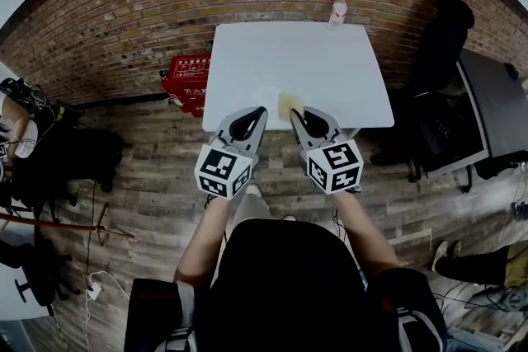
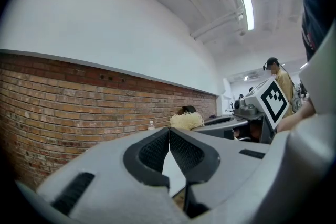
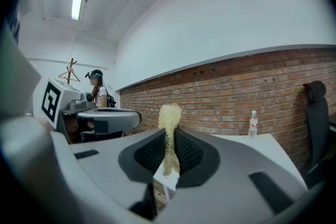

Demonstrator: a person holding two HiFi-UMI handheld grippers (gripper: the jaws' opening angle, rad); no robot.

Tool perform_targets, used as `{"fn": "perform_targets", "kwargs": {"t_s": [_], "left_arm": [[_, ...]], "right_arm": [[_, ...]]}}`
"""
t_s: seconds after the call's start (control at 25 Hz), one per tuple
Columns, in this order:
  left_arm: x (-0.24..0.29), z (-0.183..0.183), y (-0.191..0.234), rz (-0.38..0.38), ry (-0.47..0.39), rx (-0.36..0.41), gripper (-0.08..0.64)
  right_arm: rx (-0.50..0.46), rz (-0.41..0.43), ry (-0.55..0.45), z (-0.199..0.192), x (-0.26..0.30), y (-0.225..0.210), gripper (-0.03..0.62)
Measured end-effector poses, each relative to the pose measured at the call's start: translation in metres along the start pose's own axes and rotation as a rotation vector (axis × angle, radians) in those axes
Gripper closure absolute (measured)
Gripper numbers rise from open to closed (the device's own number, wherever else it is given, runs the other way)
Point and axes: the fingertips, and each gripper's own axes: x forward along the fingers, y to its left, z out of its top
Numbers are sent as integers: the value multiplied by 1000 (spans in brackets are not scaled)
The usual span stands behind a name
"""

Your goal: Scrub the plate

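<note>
Person: black top (image 1: 285,284), short dark sleeves (image 1: 153,309), forearms bare. Left gripper (image 1: 261,110) and right gripper (image 1: 294,113) look the same: smooth light-grey moulded shells that taper toward the tips. Black rims frame the inner faces. Pads (image 2: 152,152) are black with a fine mesh texture, same on the right (image 3: 190,152). Black slot vents in the shell tops. Each rear carries a white cube (image 1: 223,171) (image 1: 334,165) printed with black square markers.

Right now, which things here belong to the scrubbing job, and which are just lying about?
Job: yellow scrubber, clamped in right gripper; left gripper, shut; white table. Plate not made out.
Lying about: water bottle, red crate, black chair.
</note>
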Motion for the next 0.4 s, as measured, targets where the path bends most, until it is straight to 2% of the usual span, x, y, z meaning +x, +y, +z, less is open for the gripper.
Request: {"fn": "perform_targets", "kwargs": {"t_s": [0.2, 0.4], "left_arm": [[0, 0, 1, 0, -14, -41, 540], [2, 3, 1, 3, -18, -33, 540]], "right_arm": [[26, 6, -8, 2, -1, -3, 546], [47, 3, -21, 6, -4, -7, 546]]}}
